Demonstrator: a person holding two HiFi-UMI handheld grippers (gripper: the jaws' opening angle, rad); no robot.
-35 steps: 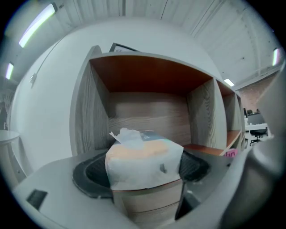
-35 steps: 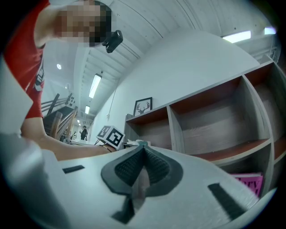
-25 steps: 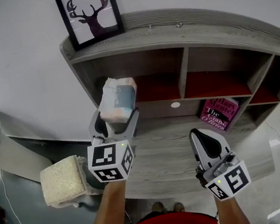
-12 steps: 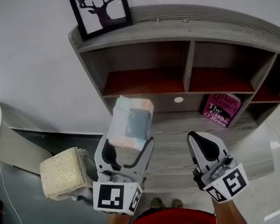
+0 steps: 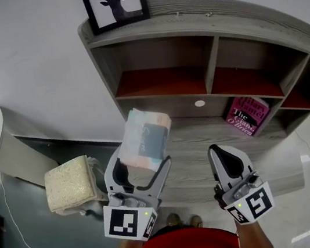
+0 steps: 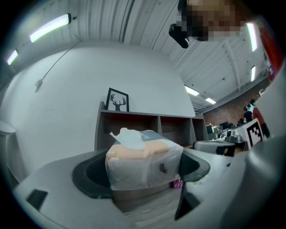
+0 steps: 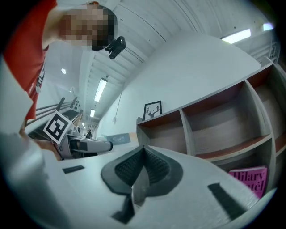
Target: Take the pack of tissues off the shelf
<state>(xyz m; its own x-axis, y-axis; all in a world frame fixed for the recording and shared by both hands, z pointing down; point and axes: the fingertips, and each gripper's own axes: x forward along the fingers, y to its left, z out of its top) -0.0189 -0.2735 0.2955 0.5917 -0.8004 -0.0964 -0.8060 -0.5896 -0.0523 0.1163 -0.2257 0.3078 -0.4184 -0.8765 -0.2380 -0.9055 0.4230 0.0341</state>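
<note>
Left gripper view shows the left gripper [image 6: 145, 172] clamping a clear-wrapped peach-and-blue tissue pack [image 6: 143, 163]; the right gripper [image 7: 142, 172] is closed, empty.

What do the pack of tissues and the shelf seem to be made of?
The pack of tissues: thin clear plastic film, wrinkled, with soft paper poking out. The shelf: likely wood or laminate, matte grey with visible grain.

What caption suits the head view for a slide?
Left gripper holds the tissue pack clear of the shelf; right gripper shut and empty.
</note>
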